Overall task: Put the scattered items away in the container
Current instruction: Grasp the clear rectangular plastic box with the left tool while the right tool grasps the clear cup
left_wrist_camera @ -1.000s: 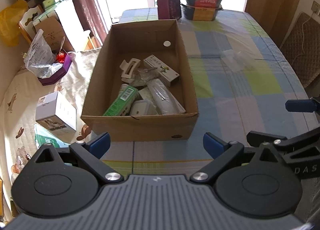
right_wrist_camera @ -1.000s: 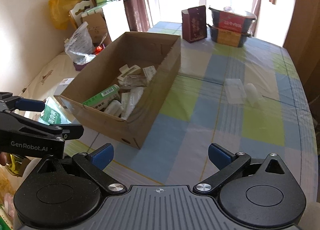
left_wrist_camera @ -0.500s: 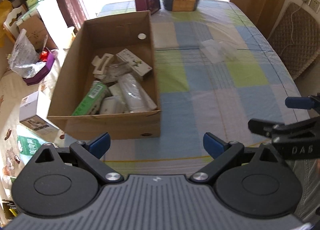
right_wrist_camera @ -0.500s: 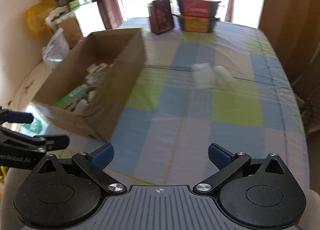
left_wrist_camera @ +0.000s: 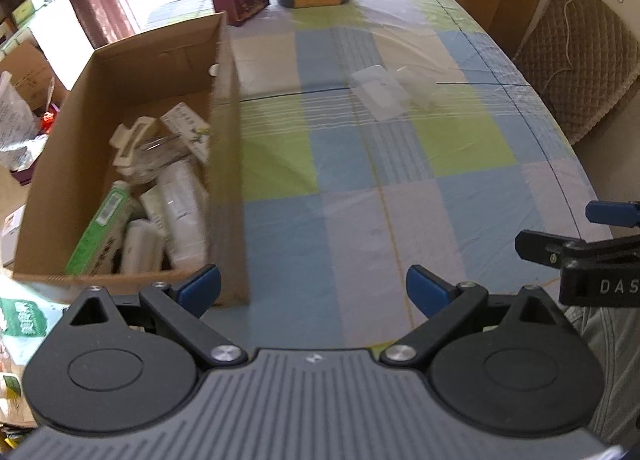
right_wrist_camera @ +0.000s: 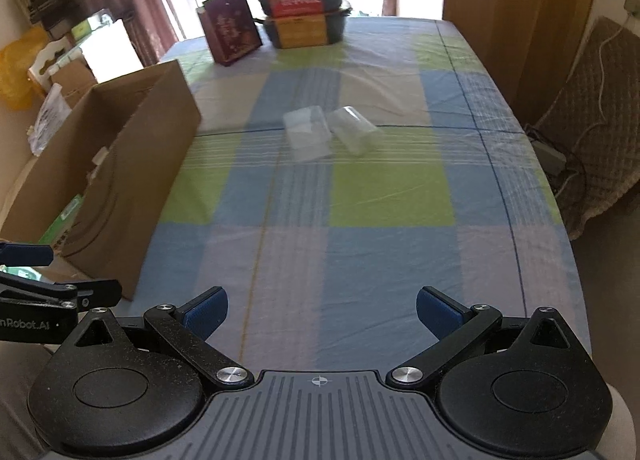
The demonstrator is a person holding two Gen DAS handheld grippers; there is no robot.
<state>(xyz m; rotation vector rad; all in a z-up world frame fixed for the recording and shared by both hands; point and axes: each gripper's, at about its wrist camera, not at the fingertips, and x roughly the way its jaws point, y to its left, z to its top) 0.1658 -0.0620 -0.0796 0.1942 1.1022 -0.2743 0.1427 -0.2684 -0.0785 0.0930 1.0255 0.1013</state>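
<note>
An open cardboard box (left_wrist_camera: 120, 60) (right_wrist_camera: 132, 140) sits on the left of the checked tablecloth, holding a green carton (left_wrist_camera: 100, 232), a hair claw (left_wrist_camera: 128, 140) and several white packets. Two clear plastic pieces lie side by side mid-table: a flat one (right_wrist_camera: 306, 134) (left_wrist_camera: 378, 94) and a rounded one (right_wrist_camera: 354, 130) (left_wrist_camera: 416, 86). My left gripper (left_wrist_camera: 312, 286) is open and empty near the front table edge, beside the box's near corner. My right gripper (right_wrist_camera: 322, 308) is open and empty too, facing the clear pieces from well short of them.
A maroon box (right_wrist_camera: 232, 30) and two stacked dark trays (right_wrist_camera: 304, 12) stand at the far end of the table. A padded chair (right_wrist_camera: 592, 108) is on the right. Bags and cartons (left_wrist_camera: 24, 100) crowd the space left of the table.
Both grippers have swung to the right: the box has slid to the left of both views and the clear pieces have come toward the centre. Both stay open.
</note>
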